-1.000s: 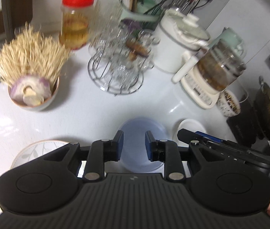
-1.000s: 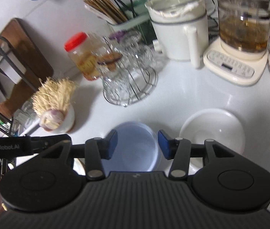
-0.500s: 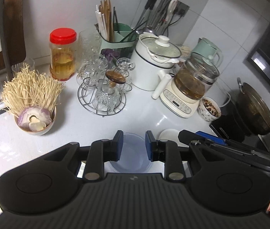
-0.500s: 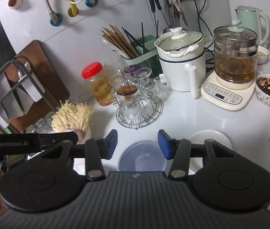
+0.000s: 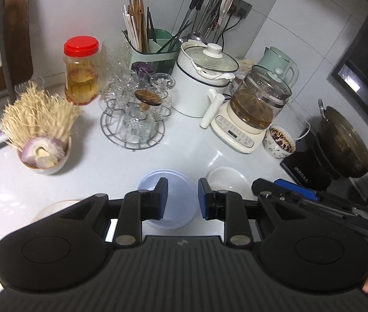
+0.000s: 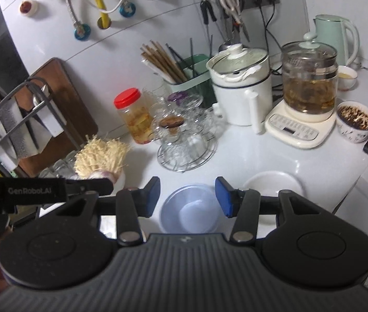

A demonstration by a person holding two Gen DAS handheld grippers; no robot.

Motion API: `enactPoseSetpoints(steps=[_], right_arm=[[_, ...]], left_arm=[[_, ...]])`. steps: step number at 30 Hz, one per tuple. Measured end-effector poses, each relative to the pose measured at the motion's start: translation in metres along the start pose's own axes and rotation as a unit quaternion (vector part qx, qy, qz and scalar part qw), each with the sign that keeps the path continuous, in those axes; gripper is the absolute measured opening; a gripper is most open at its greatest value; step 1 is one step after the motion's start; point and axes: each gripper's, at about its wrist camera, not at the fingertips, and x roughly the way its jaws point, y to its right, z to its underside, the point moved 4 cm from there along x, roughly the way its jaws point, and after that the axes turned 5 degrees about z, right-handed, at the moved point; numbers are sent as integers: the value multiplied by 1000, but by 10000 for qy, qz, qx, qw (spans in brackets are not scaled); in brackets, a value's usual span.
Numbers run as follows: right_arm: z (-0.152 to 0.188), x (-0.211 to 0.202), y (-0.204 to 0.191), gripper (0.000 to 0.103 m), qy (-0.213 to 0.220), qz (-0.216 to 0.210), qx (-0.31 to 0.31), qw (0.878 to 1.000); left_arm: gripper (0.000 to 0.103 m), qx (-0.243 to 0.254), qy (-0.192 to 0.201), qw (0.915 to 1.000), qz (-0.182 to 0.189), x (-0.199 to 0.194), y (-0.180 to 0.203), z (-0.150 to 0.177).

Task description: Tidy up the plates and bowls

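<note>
Both my grippers hang above the white counter with jaws apart and nothing in them: the left gripper [image 5: 181, 199] gapes modestly, the right gripper [image 6: 186, 197] wider. The pale blue bowl [image 5: 167, 200] sits near me between my fingers, the white bowl [image 5: 225, 180] just beside it on the right. I judge the blue one light, thin plastic, slick and a little flexible, so I would pinch its rim. The left view alone shows a patterned plate [image 5: 53, 208] at near left; the right view shows the blue bowl's hollow.
</note>
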Motion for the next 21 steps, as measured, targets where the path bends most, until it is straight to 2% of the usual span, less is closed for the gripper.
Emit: enactPoseSetpoints(steps=[13,21], right_arm=[[-16,2,60,50,20,81,54,10000],[-20,10,93,50,-30,156,190,9997]], left_arm=[[29,-16,-21,10000,-32,42,45,-4],[32,58,-240,9997,65,77,69,-6]])
